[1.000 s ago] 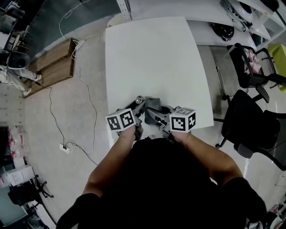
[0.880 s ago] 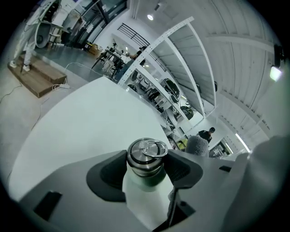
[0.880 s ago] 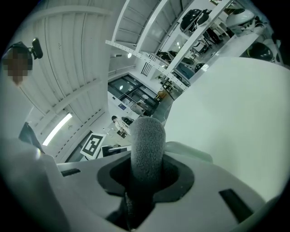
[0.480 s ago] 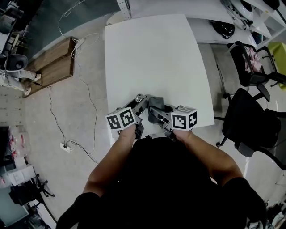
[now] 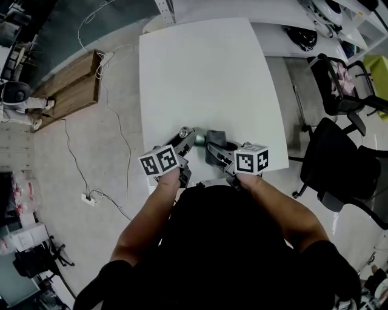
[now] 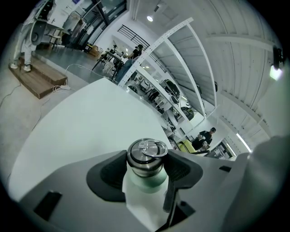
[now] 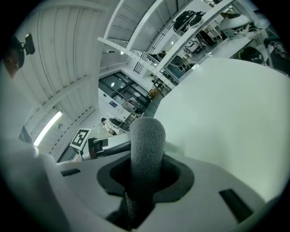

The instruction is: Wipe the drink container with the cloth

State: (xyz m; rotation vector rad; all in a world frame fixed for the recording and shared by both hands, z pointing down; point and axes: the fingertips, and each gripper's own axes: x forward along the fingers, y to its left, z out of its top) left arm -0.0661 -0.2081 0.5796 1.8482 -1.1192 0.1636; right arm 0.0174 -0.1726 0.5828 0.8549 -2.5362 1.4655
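A drink bottle point(image 6: 146, 165) with a steel lid and a pale green body stands between the jaws of my left gripper point(image 6: 146, 171), which is shut on it. In the head view the bottle point(image 5: 185, 134) is near the front edge of the white table point(image 5: 206, 72), tilted away from me, with my left gripper point(image 5: 183, 144) around it. My right gripper point(image 7: 147, 174) is shut on a folded grey cloth point(image 7: 147, 149) that sticks up out of its jaws. Seen from the head, the cloth point(image 5: 215, 140) and right gripper point(image 5: 217, 150) sit just right of the bottle, a small gap apart.
Black office chairs point(image 5: 339, 166) stand right of the table, one further back point(image 5: 341, 85). A wooden platform point(image 5: 66, 85), floor cables and a power strip point(image 5: 90, 200) lie to the left. Shelving point(image 5: 339, 18) runs along the back right.
My right gripper has sunk a little with the cloth and drawn slightly right of the bottle. The left gripper holds the bottle in the same place.
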